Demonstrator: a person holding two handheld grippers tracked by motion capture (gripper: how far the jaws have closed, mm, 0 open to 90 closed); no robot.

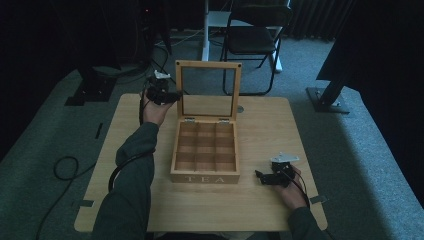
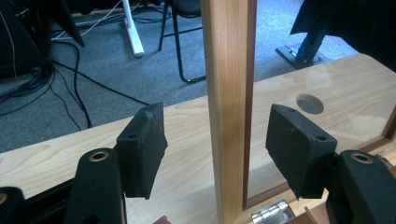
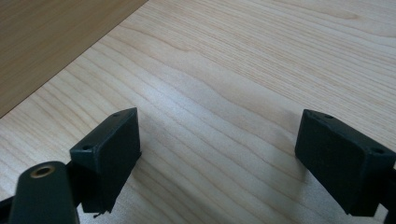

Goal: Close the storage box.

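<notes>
Wooden tea box (image 1: 205, 150), lid (image 1: 208, 90) raised upright, centre of a light wood table (image 1: 260, 200).

High view: nine bare compartments, "TEA" lettered on the front wall; left gripper (image 1: 167, 96) at the lid's left edge, right gripper (image 1: 267, 177) low over the table just right of the box's front corner. Left gripper view: jaws spread wide either side of the lid's wooden side rail (image 2: 227, 107), pads (image 2: 142, 149) clear of it; hinge (image 2: 272, 213) and round table hole (image 2: 310, 103) visible. Right gripper view: jaws wide apart, holding nothing, over bare wood grain, box wall (image 3: 51, 42) at upper left.
</notes>
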